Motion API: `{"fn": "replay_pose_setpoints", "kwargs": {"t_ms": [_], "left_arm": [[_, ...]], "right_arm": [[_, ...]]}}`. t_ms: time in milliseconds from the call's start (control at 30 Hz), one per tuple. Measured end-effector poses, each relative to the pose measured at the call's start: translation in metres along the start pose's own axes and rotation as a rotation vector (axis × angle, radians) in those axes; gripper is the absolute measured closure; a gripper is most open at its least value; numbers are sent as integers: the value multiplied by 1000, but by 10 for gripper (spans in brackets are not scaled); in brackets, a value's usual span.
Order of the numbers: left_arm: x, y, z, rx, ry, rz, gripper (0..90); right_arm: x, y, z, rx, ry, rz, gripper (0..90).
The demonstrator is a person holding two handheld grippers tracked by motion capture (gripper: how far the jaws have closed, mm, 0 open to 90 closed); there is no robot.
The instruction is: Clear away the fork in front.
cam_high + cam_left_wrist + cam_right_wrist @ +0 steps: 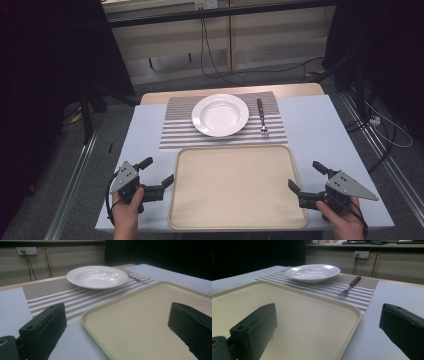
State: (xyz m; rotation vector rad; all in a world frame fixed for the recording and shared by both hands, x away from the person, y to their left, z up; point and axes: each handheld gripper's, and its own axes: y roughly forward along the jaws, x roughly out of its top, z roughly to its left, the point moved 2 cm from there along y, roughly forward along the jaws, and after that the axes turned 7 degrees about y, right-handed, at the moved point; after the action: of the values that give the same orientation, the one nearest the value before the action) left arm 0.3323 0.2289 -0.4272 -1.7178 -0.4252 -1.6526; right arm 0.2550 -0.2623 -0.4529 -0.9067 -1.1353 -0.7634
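A beige tray [235, 187] lies empty at the table's near edge, also seen in the left gripper view [140, 322] and the right gripper view [294, 320]. Behind it a white deep plate [220, 114] [97, 276] [312, 272] rests on a striped placemat [180, 131]. A fork [262, 118] [349, 286] with a dark handle lies on the mat right of the plate. My left gripper [159, 171] stands open at the tray's left edge. My right gripper [306, 177] stands open at the tray's right edge. Neither holds anything.
The table [310, 125] has a pale blue-white cover, with bare room on both sides of the mat. Cables [210, 55] hang at the back wall. Metal rails [75, 190] run along the floor on each side.
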Motion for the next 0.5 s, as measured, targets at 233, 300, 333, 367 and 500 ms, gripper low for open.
{"fn": "replay_pose_setpoints", "kwargs": {"t_ms": [233, 300, 333, 367, 500], "left_arm": [[-2, 0, 1, -17, -3, 6, 20], [-2, 0, 2, -16, -13, 1, 21], [-1, 0, 2, -18, -15, -1, 20], [-1, 0, 2, -19, -19, -2, 21], [-2, 1, 1, -24, -7, 9, 21]], "right_arm": [[4, 2, 2, -6, -21, -5, 8], [5, 3, 3, -6, -27, -3, 8], [6, 3, 3, -2, -28, 1, 10], [6, 4, 3, 0, -37, 4, 9], [10, 6, 2, -15, -52, -4, 0]]}}
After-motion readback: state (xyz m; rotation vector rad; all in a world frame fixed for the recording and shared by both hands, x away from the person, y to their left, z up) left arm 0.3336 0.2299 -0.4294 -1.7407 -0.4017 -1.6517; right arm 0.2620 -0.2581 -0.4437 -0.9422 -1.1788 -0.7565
